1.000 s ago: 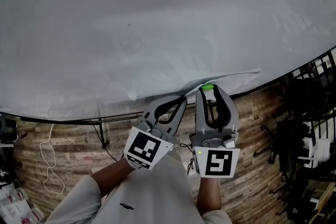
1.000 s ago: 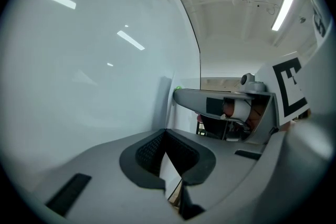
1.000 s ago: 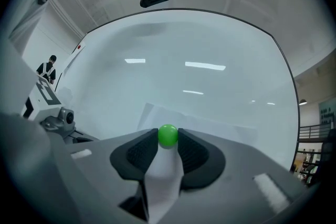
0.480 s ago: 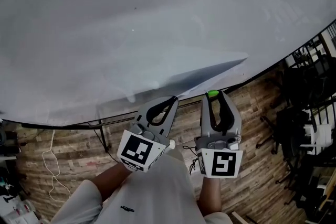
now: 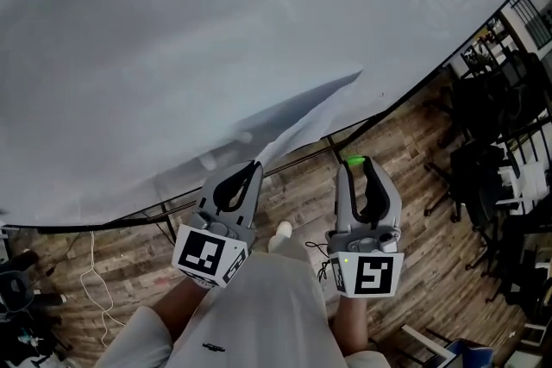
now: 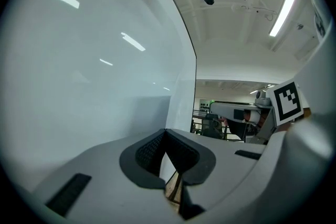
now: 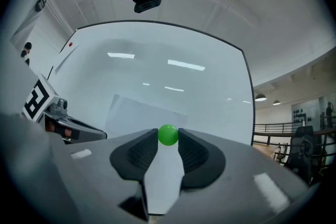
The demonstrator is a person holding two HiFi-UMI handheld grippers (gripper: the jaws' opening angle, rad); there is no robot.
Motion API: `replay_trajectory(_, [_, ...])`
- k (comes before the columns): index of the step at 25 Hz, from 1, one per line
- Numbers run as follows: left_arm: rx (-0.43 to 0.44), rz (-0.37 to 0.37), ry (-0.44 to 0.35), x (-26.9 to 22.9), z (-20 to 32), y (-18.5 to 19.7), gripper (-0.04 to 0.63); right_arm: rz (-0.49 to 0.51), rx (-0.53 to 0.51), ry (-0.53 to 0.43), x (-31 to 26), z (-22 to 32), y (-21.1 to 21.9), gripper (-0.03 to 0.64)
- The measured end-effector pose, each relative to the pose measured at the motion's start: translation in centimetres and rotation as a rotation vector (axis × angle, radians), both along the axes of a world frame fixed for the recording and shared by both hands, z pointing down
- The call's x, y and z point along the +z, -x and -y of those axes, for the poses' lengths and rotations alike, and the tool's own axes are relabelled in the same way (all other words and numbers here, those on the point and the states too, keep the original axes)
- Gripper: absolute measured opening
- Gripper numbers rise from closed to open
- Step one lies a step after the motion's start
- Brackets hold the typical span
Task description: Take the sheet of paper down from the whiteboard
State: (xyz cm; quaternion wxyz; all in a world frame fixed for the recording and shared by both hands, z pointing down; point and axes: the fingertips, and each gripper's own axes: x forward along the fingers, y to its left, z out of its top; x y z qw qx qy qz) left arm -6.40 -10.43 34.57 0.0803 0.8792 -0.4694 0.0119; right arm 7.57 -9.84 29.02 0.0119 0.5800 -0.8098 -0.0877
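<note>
The white sheet of paper [image 5: 302, 112] hangs free in front of the whiteboard [image 5: 216, 13]. My left gripper [image 5: 250, 166] is shut on its lower edge, and its far corner points up to the right. In the left gripper view the sheet [image 6: 181, 102] runs edge-on up out of the closed jaws [image 6: 164, 134], with the whiteboard [image 6: 79, 76] to the left. My right gripper [image 5: 354, 161] is shut on a small green ball magnet [image 5: 352, 159], off to the right of the sheet. In the right gripper view the magnet [image 7: 168, 134] sits between the pad tips, with the sheet [image 7: 139, 113] behind it.
Black chairs and racks [image 5: 500, 142] crowd the right side. Wood plank floor [image 5: 414, 194] lies below, with the board's stand legs [image 5: 168, 215] and a white cable [image 5: 90, 280] at the left. A railing [image 7: 278, 126] shows far right in the right gripper view.
Both grippers have drawn back from the board. The right one carried the green magnet off the sheet, and the sheet's right corner has swung away from the board, held by the left gripper.
</note>
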Motion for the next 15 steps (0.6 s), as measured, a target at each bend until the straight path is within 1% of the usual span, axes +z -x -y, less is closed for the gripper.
replay_trajectory(7, [0.025,0.010,0.014,1.1,-0.8,1.4,0.006,0.015,0.112,0.033,2.6,-2.8,-3.0,0.130])
replay_trajectory(10, [0.044,0.022,0.007,1.0,-1.1,1.3,0.006,0.021,0.155,0.059,4.0,-4.0,-4.4,0.130])
replay_trajectory(15, [0.049,0.033,-0.005,0.7,-1.3,0.8,0.006,0.028,0.209,0.080,5.3,-5.1,-6.2,0.130])
